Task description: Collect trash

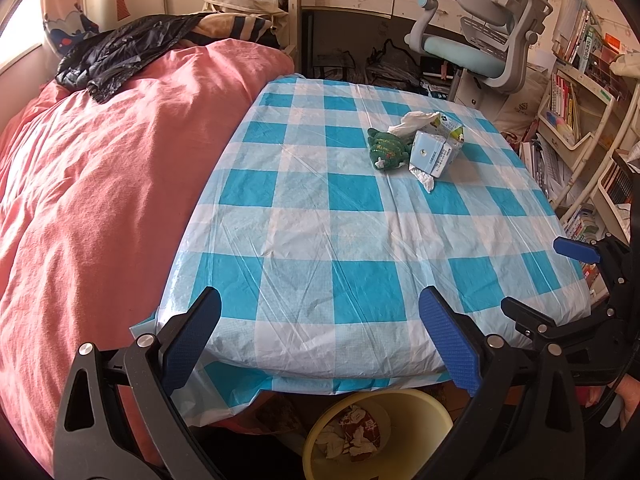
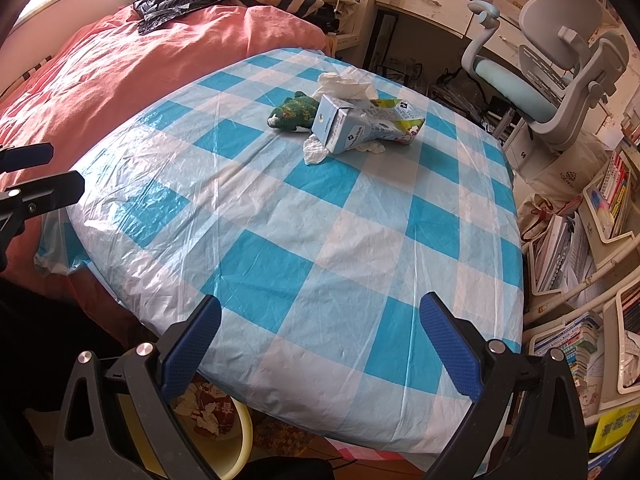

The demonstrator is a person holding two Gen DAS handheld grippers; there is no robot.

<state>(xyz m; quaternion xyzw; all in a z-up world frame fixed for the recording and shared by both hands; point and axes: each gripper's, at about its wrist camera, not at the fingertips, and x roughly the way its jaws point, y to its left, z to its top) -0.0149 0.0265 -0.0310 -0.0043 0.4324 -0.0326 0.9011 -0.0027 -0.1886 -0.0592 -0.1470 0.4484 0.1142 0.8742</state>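
Note:
A crushed light-blue milk carton [image 1: 434, 148] [image 2: 360, 126] lies on the far part of the blue-and-white checked table [image 1: 320, 220] [image 2: 300, 240]. Crumpled white tissues [image 1: 414, 120] [image 2: 344, 84] lie behind and under it. A green plush toy [image 1: 388, 148] [image 2: 294, 112] lies just left of the carton. A yellow bin [image 1: 416, 420] [image 2: 240, 432] with trash in it stands under the table's near edge. My left gripper [image 1: 320, 340] is open and empty over the near edge. My right gripper [image 2: 320, 344] is open and empty, also at the near edge.
A pink duvet [image 1: 100, 200] [image 2: 120, 60] with a black jacket [image 1: 120, 52] lies to the left. A grey office chair [image 1: 492, 40] [image 2: 560, 68] and desk stand behind the table. Bookshelves [image 1: 580, 120] [image 2: 600, 220] crowd the right side.

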